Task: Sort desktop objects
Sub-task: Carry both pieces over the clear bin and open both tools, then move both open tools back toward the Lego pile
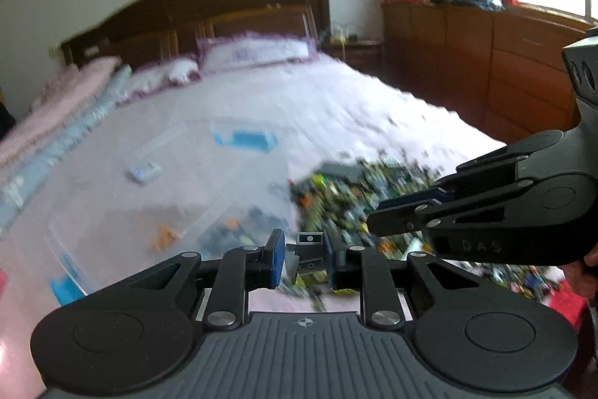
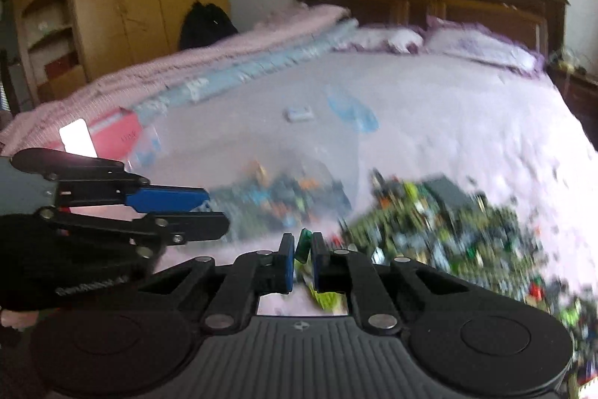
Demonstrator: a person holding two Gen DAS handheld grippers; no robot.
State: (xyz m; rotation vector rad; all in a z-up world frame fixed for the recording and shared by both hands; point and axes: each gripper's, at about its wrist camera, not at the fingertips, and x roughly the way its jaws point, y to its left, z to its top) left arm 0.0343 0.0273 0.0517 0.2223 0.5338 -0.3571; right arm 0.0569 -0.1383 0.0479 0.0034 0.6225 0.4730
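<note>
On the bed lies a heap of small toy bricks (image 1: 355, 189) (image 2: 448, 227), blurred by motion. To its left stands a clear plastic bin (image 1: 112, 189) (image 2: 209, 152) with blue latches and a few bricks inside. My left gripper (image 1: 304, 249) (image 2: 218, 212) is shut on a dark grey brick (image 1: 310, 247) and hangs above the bin's near edge. My right gripper (image 2: 303, 249) (image 1: 377, 223) is shut on a small translucent green brick (image 2: 303, 242), lifted over the heap's left edge. In each view the other gripper comes in from the side, close by.
A small white and blue item (image 1: 144, 171) (image 2: 299, 114) lies beyond the bin. Folded pink and blue blankets (image 2: 209, 62) line the bed's left side, with a red box (image 2: 112, 133) beside them. Pillows (image 1: 258, 51) rest at the headboard. A wooden dresser (image 1: 486, 62) stands on the right.
</note>
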